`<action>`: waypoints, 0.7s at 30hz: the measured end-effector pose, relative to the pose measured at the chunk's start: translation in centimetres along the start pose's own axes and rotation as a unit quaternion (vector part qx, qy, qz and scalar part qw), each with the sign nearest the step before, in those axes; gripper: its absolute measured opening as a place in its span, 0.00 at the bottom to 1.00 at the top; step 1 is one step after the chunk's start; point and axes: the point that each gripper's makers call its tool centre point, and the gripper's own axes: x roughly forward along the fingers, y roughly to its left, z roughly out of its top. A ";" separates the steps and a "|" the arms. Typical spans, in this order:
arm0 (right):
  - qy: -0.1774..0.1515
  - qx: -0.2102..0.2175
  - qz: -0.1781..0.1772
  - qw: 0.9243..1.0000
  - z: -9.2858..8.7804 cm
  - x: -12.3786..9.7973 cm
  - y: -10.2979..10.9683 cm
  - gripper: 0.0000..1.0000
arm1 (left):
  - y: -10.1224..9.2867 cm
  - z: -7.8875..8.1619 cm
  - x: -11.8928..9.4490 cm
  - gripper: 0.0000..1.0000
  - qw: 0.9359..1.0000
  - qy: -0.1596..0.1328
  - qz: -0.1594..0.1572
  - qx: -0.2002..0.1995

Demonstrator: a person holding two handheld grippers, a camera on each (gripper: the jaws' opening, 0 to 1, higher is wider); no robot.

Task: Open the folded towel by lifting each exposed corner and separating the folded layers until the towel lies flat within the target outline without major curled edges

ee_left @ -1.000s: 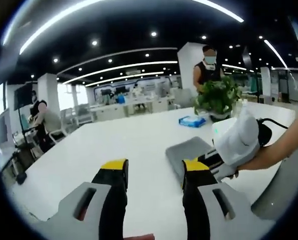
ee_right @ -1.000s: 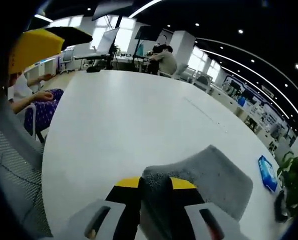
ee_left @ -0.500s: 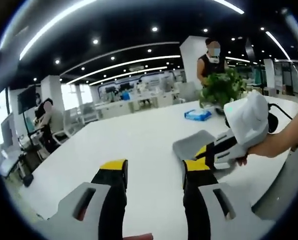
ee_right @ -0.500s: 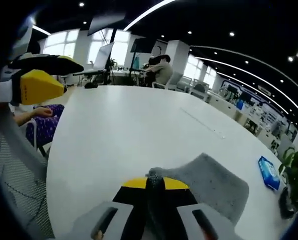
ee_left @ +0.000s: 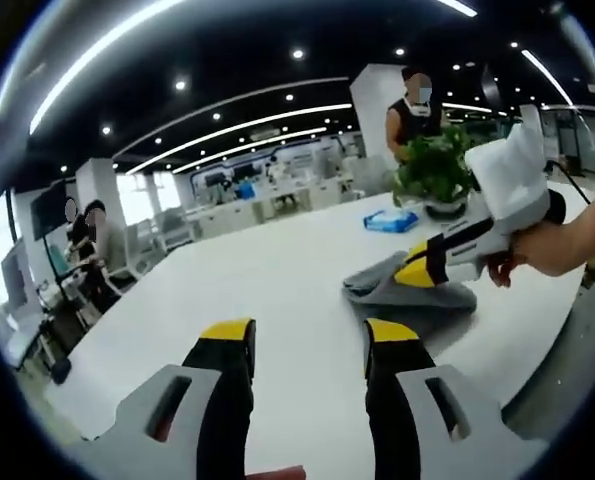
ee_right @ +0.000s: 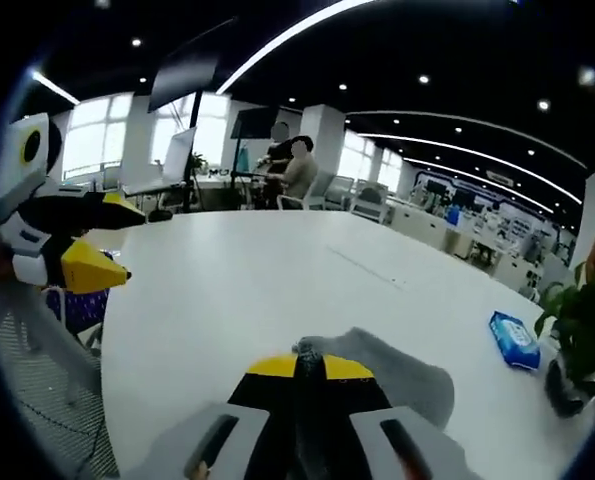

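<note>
**Right gripper pinching towel corner, left gripper idle**

I see the right gripper (ee_right: 310, 368) with its jaws closed on a corner of the grey towel (ee_right: 397, 375); the cloth sticks up between the yellow tips. In the left gripper view that same gripper (ee_left: 417, 272) holds the towel (ee_left: 402, 293) edge raised off the white table (ee_left: 277, 290), the rest of the cloth lying on the surface under it. A hand (ee_left: 537, 250) grips its handle.

My left gripper (ee_left: 307, 335) hangs above bare table, jaws apart, nothing between them, towel just beyond its right tip. It also shows at the left of the right gripper view (ee_right: 82, 265), clear of the towel.

Behind the towel: a blue packet (ee_left: 389, 220), a potted plant (ee_left: 435, 172), a person standing (ee_left: 413, 110). Other people sit at the far end (ee_right: 295, 170). I can't make out a target outline on the table, fisheye is too soft.
</note>
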 end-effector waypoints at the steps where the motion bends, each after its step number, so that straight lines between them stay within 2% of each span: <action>1: -0.003 0.001 -0.004 1.000 0.2 -0.2 -0.3 0.03 | 0.0 -0.1 0.0 0.43 1.000 0.001 0.000 -0.001; 7: -0.024 0.026 -0.045 0.998 0.9 -2.4 -2.8 0.02 | -0.4 -0.3 -0.1 0.42 1.000 0.006 -0.009 0.002; 14: -0.046 0.084 -0.089 0.991 1.0 -5.2 -6.0 0.02 | -1.0 -0.2 0.0 0.42 1.000 0.007 -0.020 0.001; 21: -0.055 0.121 -0.131 0.982 -0.2 -7.7 -9.0 0.02 | -1.4 -0.5 0.2 0.42 0.999 0.015 -0.031 0.007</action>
